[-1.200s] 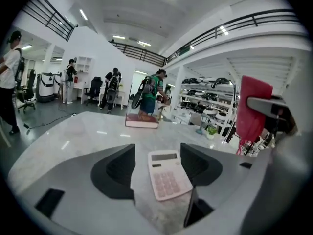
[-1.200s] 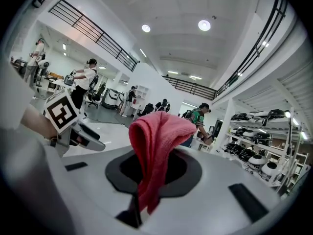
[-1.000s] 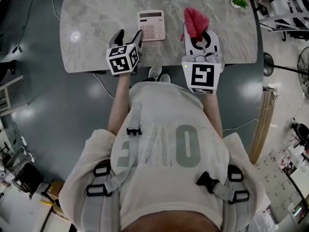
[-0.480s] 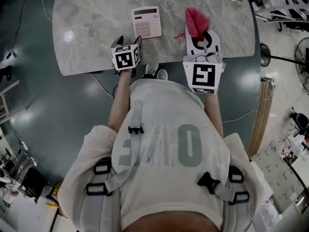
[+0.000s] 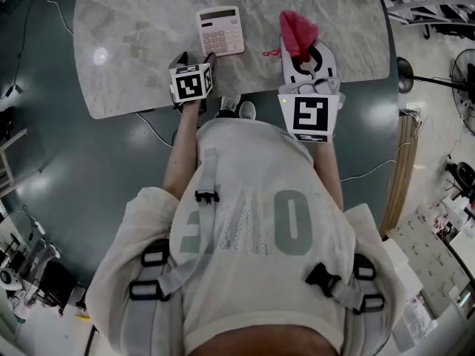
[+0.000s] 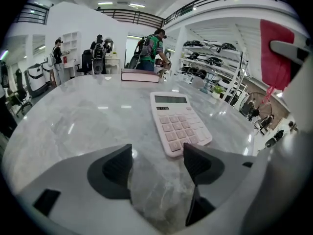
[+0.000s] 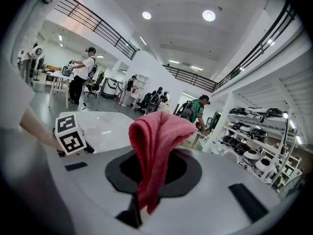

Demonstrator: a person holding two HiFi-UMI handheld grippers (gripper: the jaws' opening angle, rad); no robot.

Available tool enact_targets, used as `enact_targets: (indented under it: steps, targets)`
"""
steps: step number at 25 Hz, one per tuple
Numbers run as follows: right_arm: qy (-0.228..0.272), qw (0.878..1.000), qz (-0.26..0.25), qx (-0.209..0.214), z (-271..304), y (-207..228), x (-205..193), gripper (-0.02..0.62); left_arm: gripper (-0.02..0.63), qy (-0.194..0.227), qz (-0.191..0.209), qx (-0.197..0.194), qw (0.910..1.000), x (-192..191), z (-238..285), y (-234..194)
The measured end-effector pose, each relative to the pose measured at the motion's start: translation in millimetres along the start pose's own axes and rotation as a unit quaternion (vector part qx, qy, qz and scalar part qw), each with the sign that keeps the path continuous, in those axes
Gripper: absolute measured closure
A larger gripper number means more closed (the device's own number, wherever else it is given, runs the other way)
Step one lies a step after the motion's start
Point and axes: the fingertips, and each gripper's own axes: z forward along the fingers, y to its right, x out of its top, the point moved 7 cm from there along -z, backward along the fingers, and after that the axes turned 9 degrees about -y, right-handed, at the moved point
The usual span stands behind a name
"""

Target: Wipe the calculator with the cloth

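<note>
The pink desk calculator (image 5: 220,31) is laid flat, keys up, near the front edge of the grey marble-look tabletop (image 5: 126,43), so both tools can reach it. The left gripper (image 5: 194,56) is held low just before the calculator's near edge. Its jaws are spread wide, with only bare tabletop seen between them and nothing pinched. It is judged to be placed there to steady the calculator. The red-pink fabric cloth (image 7: 155,136) is clamped in the right gripper (image 5: 306,52), whose jaws are pressed onto its lower fold while the bunched rest stands above the tips. The cloth is kept to the calculator's right, apart from it, so wiping is judged not yet begun.
</note>
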Motion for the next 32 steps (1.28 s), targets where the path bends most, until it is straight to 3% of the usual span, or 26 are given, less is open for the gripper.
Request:
enact_targets:
  steps: [9,15,19,23,27,29,32]
  targets:
    - [-0.001,0.999,-0.043,0.022,28,-3,10,0.537,0.282,0.001,0.002,0.002,1.0000,0,6,2]
    - [-0.022,0.989,-0.133,0.063,74,-6,22,0.537,0.282,0.008,0.003,0.004,1.0000,1,6,3]
    - [-0.048,0.963,-0.254,0.069,112,-26,22,0.537,0.282,0.005,-0.001,0.004,1.0000,1,5,4]
    - [-0.074,0.916,-0.391,0.058,143,-49,17,0.538,0.284,0.002,0.001,0.002,1.0000,0,5,1]
    - [-0.100,0.876,-0.464,0.082,170,-68,6,0.538,0.282,0.002,0.000,0.002,1.0000,1,3,-1]
    - [-0.114,0.864,-0.481,0.090,181,-75,-3,0.538,0.282,0.001,-0.001,0.002,1.0000,1,4,-1]
    - [-0.133,0.862,-0.479,0.096,195,-84,-16,0.538,0.282,-0.004,-0.003,0.001,1.0000,-1,3,-2]
